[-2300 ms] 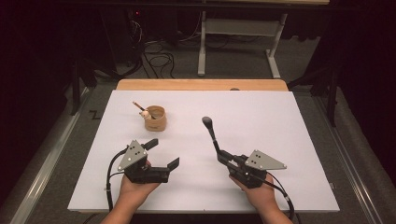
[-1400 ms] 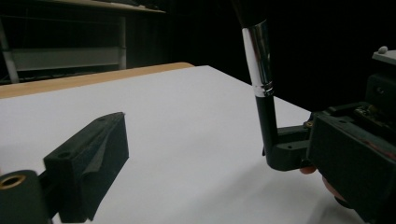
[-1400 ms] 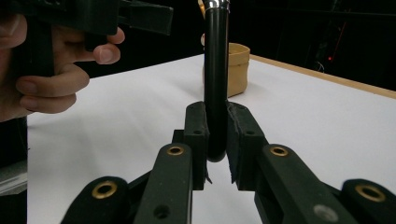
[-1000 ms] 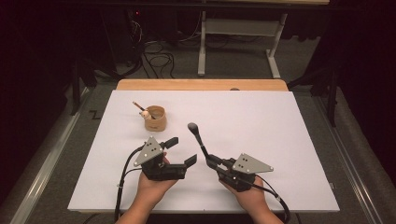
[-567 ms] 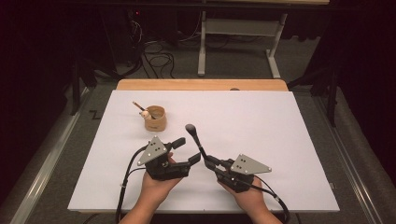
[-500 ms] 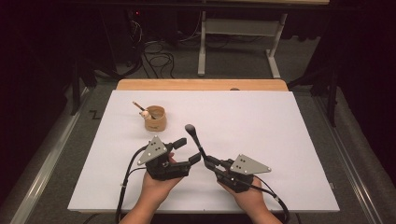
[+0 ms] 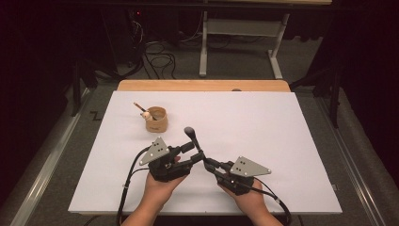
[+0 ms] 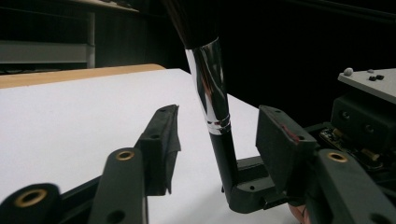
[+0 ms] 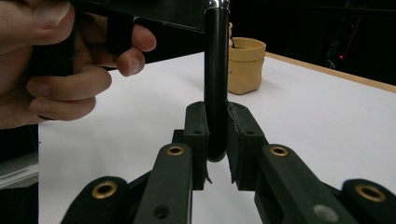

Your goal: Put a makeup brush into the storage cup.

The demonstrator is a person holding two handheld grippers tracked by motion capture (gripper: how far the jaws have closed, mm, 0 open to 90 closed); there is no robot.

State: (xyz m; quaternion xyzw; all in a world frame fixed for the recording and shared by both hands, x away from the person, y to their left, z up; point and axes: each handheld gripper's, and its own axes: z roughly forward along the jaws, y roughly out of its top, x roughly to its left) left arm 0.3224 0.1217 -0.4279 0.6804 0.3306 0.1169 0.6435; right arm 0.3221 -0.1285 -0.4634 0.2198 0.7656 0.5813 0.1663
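Here we have a makeup brush (image 7: 193, 141) with a black handle, a shiny silver ferrule and a dark bristle head, standing nearly upright above the front middle of the white table top (image 7: 263, 122), its head tilted slightly away from us and to the left in the high view. Its lower handle end is pinched between the pads of our right gripper (image 9: 216, 140), whose jaws are pressed together on the black stem, as the right gripper view shows plainly. Our left gripper (image 8: 218, 140) sits just beside it, touching-close, with the brush handle passing between its two jaws; these have just been closing, yet a gap remains on either side of the handle in the left gripper view, so the pads do not press on it. In the high view the two grippers meet at the brush, each carried by a hand (image 7: 157, 186) coming in from the bottom edge, with cables trailing back toward us. Farther off, toward the back left of the white surface and well apart from the grippers, stands a small tan cup (image 7: 156, 119) with a thin stick-like tool (image 7: 140, 108) leaning out of it. Beyond the white top a wooden table edge (image 7: 202, 85) shows.
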